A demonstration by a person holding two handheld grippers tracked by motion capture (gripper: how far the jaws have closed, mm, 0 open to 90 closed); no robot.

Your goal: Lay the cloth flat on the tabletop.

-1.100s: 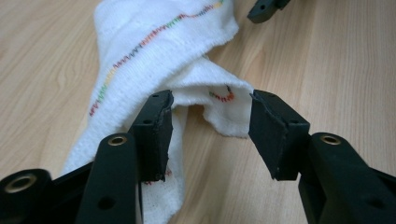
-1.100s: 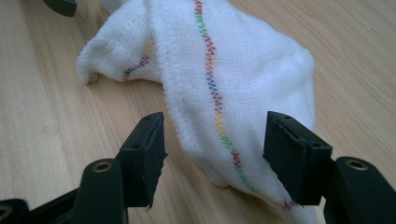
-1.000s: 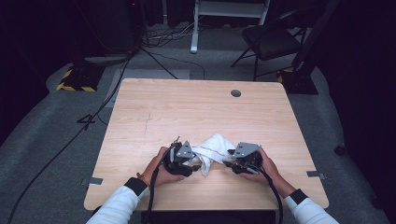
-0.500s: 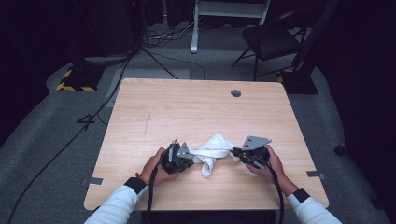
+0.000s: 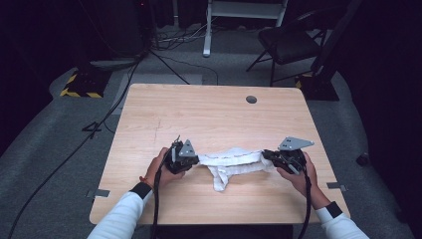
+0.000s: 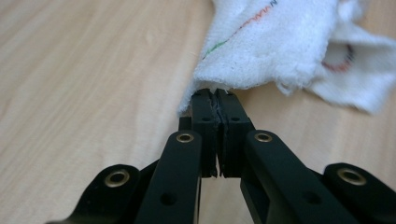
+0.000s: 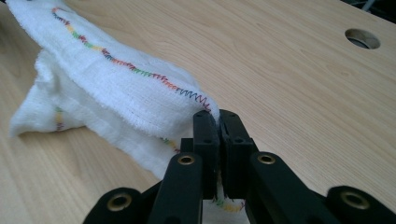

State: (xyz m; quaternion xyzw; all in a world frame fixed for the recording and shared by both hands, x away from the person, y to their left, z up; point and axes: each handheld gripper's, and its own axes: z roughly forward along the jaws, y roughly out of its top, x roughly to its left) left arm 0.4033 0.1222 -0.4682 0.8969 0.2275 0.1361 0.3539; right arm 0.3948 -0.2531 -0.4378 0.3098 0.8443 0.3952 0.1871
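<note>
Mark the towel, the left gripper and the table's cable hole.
towel [image 5: 234,160], high view, stretched middle band
left gripper [image 6: 215,100], left gripper view, jaw tips shut on the towel's corner
cable hole [image 5: 251,99], high view, its centre

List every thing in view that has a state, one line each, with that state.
White cloth: pinched at both ends, stretched between the tongs, middle sagging onto the table.
Left tongs: just closed, shut on a cloth corner.
Right tongs: just closed, shut on the cloth's stitched edge.
Wooden table: bare apart from the cloth.
</note>
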